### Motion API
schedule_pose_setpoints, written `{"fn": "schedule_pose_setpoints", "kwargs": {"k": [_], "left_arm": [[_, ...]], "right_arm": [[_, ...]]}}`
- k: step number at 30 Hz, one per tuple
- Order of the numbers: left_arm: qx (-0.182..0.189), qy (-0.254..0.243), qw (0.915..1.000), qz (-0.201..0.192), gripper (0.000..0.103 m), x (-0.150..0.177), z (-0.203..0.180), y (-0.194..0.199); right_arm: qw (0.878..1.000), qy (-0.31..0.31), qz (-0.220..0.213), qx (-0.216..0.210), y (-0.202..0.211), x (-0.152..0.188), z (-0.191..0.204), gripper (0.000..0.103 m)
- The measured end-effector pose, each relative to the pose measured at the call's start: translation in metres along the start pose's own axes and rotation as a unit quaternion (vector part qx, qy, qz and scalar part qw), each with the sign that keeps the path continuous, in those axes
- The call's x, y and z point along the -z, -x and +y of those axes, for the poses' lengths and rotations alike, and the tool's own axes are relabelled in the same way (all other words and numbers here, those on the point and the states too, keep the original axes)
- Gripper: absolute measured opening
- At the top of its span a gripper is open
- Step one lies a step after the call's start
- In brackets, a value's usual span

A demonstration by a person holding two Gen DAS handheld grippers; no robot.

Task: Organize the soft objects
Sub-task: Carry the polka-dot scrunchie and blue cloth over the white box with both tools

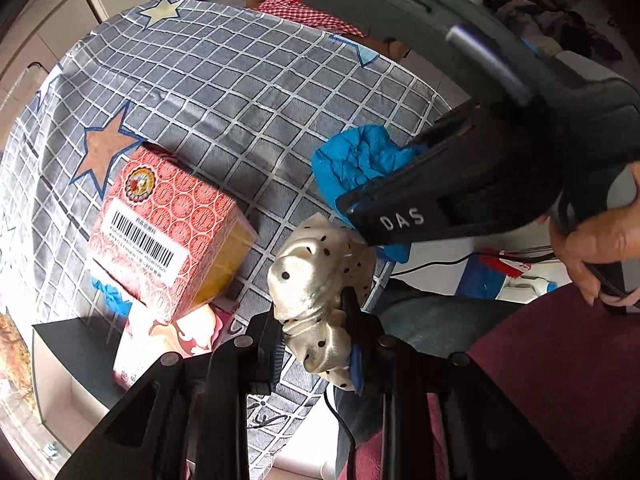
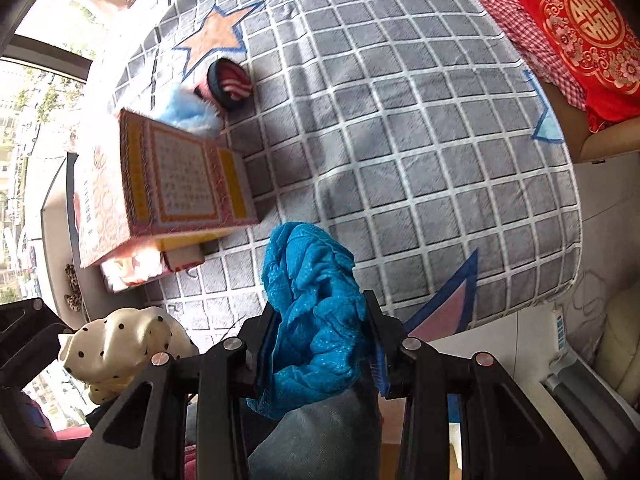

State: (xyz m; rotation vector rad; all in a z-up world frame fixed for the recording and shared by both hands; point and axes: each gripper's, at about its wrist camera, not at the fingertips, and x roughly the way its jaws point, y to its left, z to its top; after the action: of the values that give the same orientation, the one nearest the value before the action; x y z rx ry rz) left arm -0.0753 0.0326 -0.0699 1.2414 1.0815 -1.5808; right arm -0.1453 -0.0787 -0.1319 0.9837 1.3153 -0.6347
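Observation:
My left gripper [image 1: 316, 332] is shut on a cream satin scrunchie with black dots [image 1: 312, 280], held above the near edge of the table; the scrunchie also shows in the right wrist view [image 2: 116, 344] at lower left. My right gripper [image 2: 320, 336] is shut on a crumpled blue scrunchie [image 2: 312, 300], also over the near table edge. In the left wrist view the right gripper [image 1: 360, 200] comes in from the right with the blue scrunchie [image 1: 356, 160] between its fingers, just beyond the cream one.
The table has a grey checked cloth with stars [image 2: 400, 120]. A red patterned box [image 1: 164, 224] lies on a pink box [image 1: 168, 344] at the left. Behind it lie a fluffy light-blue scrunchie [image 2: 184, 110] and a dark striped one [image 2: 230, 82]. A red cushion [image 2: 588, 28] sits far right.

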Motion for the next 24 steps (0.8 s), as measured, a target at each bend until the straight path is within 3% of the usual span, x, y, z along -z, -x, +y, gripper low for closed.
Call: {"fn": "schedule_pose_setpoints", "kwargs": {"k": [24], "left_arm": [[-0.007, 0.022, 0.9995, -0.02, 0.028, 0.03, 0.002, 0.011]], "right_arm": [[0.998, 0.051, 0.02, -0.005, -0.013, 0.023, 0.044, 0.04]]}}
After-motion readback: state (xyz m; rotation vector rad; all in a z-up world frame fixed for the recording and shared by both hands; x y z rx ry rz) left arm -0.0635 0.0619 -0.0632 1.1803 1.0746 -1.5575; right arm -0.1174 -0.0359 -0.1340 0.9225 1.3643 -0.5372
